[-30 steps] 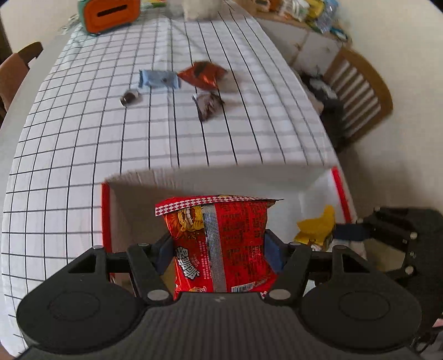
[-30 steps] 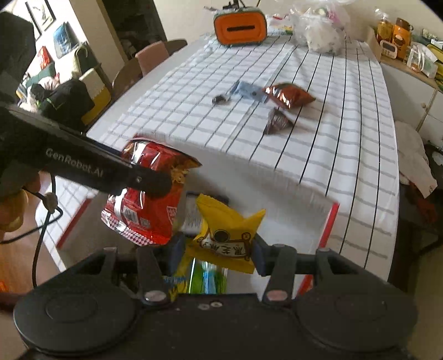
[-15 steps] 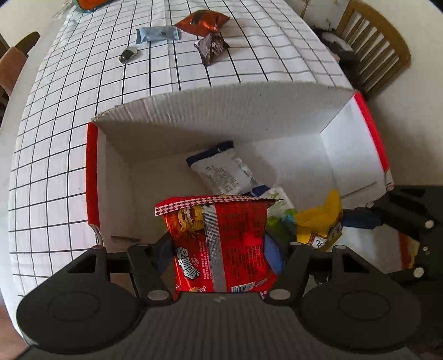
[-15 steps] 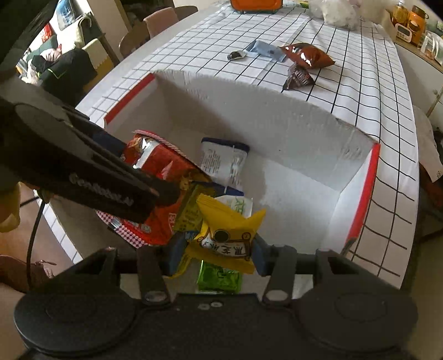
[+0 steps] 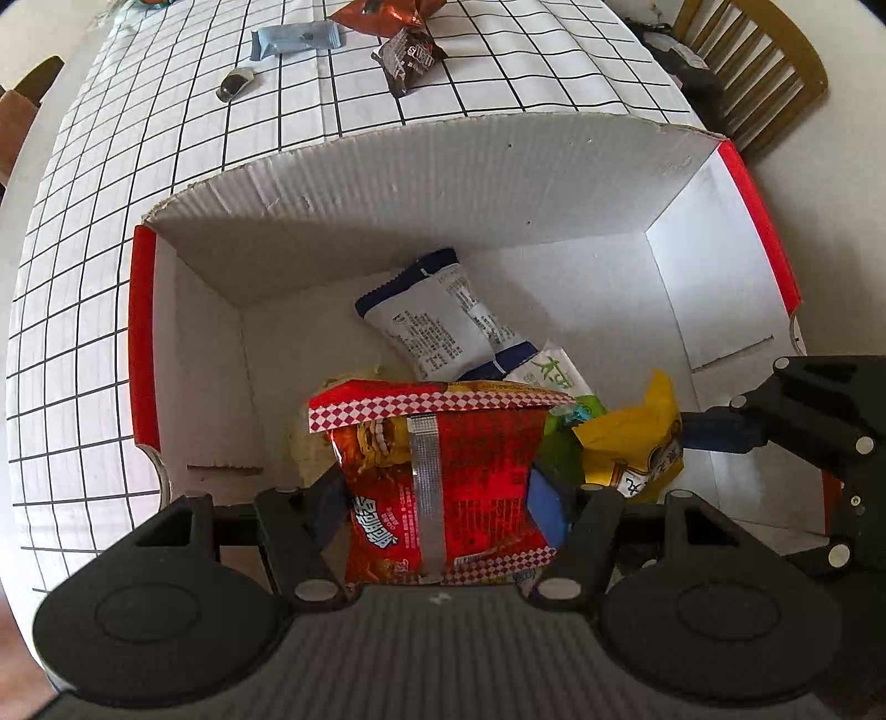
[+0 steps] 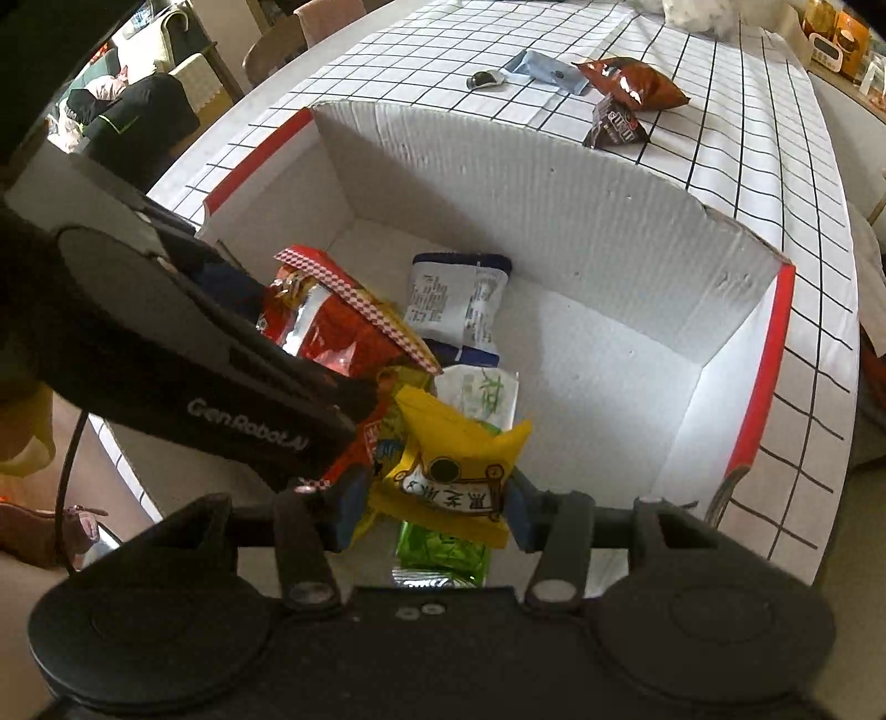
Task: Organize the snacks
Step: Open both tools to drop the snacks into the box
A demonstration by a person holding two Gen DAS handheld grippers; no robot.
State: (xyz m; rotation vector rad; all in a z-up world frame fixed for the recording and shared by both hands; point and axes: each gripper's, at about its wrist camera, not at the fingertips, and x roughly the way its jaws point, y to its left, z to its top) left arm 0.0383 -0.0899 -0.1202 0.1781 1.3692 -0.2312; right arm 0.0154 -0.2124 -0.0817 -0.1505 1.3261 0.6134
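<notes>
**Two snack packets held low inside the white box**

The left gripper (image 5: 437, 493) is clamped on a red snack packet (image 5: 443, 476) with a checkered top edge, its blue pads pressing the packet's two sides. The right gripper (image 6: 429, 504) grips a small yellow packet (image 6: 454, 471) the same way — pads against both edges. Both point steeply down into the open white cardboard box (image 5: 443, 183) with red-trimmed ends, and the two held packets hang just beside each other. Beneath them on the box floor lie a white-and-blue packet (image 5: 443, 321), a white packet with green print (image 6: 487, 393) and a bright green one (image 6: 443, 554). Beyond the box, on the checked tablecloth (image 5: 166, 138), lie a dark brown packet (image 5: 410, 58), an orange-brown bag (image 6: 631, 80), a pale blue bar (image 5: 293, 40) and a small dark wrapped sweet (image 5: 235, 86) — near one another, well apart from the box.
</notes>
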